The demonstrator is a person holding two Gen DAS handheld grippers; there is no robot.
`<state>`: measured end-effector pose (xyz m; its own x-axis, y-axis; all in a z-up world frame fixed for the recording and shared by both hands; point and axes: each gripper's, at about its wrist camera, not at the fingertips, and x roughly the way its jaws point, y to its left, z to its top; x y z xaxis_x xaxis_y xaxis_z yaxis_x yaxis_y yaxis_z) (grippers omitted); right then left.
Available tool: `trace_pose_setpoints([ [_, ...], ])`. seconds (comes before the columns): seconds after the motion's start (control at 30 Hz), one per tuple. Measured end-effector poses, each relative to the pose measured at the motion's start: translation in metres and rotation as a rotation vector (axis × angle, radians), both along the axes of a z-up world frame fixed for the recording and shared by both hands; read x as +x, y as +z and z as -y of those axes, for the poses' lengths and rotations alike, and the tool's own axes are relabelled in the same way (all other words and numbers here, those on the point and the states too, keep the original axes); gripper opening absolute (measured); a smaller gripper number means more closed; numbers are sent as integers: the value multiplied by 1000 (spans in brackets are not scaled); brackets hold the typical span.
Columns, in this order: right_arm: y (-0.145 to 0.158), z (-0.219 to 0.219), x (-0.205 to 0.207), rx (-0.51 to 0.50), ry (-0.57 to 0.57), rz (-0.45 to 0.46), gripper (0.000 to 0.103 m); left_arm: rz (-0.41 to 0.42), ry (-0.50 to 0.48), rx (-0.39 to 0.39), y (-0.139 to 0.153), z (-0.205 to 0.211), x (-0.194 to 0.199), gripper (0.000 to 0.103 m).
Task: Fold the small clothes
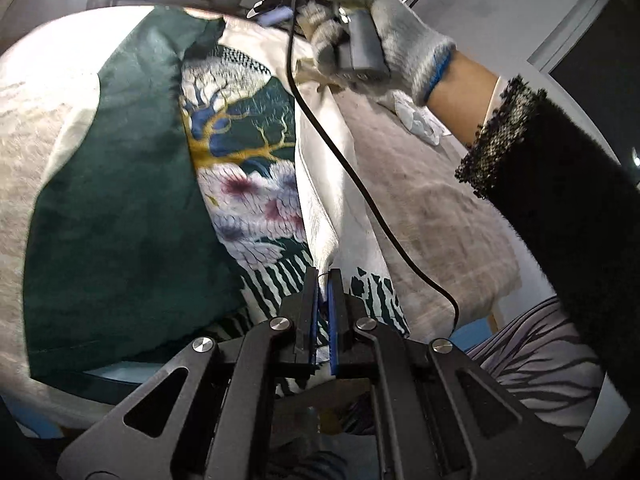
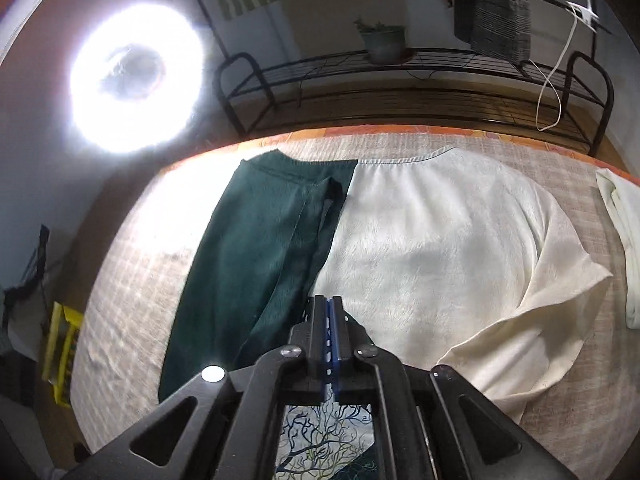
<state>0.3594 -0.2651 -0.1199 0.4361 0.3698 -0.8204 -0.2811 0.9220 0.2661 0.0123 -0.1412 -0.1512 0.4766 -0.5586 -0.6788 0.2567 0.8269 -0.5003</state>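
Observation:
A small shirt lies on the table, dark green on one side (image 1: 120,216) (image 2: 256,240) and cream white on the other (image 2: 432,240), with a tree and feather print (image 1: 248,152). My left gripper (image 1: 325,276) is shut on a lifted fold of the shirt's printed and white cloth. My right gripper (image 2: 329,304) is shut on the shirt's edge, with printed cloth (image 2: 328,436) hanging under it. The gloved right hand (image 1: 372,36) holds the right gripper at the top of the left wrist view.
The table has a beige woven cover (image 2: 120,280) (image 1: 432,200). A folded white cloth (image 2: 620,240) lies at the right edge. A metal rack (image 2: 400,68) with a plant pot stands behind. A ring light (image 2: 136,80) glares at left. A black cable (image 1: 340,160) hangs across.

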Motion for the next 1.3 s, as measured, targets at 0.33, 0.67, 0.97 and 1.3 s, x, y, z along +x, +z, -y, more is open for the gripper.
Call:
trace_pose_setpoints([
  [0.33,3,152,11,13,-429,38,56,11,-48,6,-4,15,6,2],
  [0.67,-42,179,45,52,-381,-71,19,3,-79,17,-10,30,14,2],
  [0.97,15,144,63,33,-286,19,0,45,-21,-27,0,8,11,2],
  [1.3,31,-7,108,-175,-36,72,0,41,67,-39,-7,-16,18,1],
])
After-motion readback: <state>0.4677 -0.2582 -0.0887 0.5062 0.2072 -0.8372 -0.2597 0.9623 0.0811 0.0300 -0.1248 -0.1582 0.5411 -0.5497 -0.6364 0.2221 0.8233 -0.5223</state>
